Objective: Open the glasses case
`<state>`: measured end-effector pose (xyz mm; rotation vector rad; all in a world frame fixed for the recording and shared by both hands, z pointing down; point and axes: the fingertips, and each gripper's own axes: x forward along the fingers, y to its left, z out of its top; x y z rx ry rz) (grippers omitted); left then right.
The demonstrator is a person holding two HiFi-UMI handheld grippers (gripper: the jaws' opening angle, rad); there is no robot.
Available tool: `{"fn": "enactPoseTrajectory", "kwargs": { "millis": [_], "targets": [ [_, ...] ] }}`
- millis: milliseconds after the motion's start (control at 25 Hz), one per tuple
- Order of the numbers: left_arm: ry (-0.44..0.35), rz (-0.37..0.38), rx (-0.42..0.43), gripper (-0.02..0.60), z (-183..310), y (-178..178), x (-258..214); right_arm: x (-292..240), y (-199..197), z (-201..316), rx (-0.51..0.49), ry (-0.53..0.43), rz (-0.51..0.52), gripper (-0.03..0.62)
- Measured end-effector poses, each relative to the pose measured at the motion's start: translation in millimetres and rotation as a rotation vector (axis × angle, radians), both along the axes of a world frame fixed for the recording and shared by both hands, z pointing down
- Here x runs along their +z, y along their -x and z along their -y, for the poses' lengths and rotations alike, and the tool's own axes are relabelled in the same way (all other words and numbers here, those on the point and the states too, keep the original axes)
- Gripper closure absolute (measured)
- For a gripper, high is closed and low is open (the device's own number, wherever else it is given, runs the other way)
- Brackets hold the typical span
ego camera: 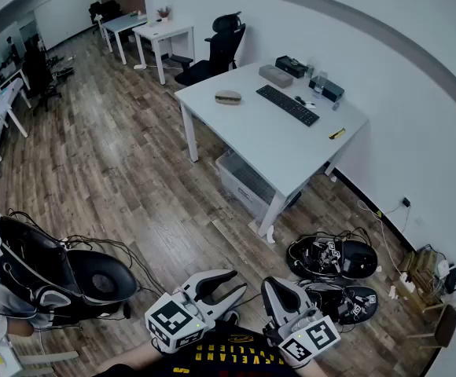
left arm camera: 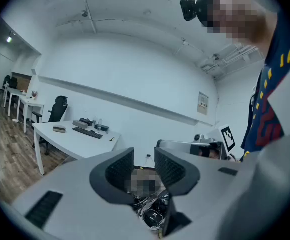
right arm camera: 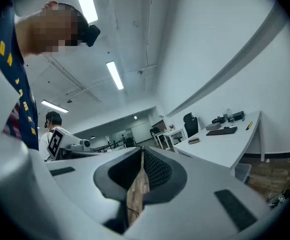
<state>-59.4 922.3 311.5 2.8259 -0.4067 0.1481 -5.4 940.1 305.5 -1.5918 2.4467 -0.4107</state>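
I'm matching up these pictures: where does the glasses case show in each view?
Head view: glasses case upper centre, on the desk, left of the keyboard.
Left gripper view: left middle, left of the keyboard.
Right gripper view: right of centre, left of the keyboard.
Shared landmark: the keyboard.
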Motion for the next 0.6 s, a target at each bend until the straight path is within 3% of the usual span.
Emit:
{"fn": "enactPoseTrajectory", "kwargs": {
  "millis": [600],
  "targets": [
    [0.039,-0.002,-0.024,0.442,36.6,2.7,4.5,2.9,8.9,39.0,-0.043,0.020,-0.009,0.565]
  ]
}}
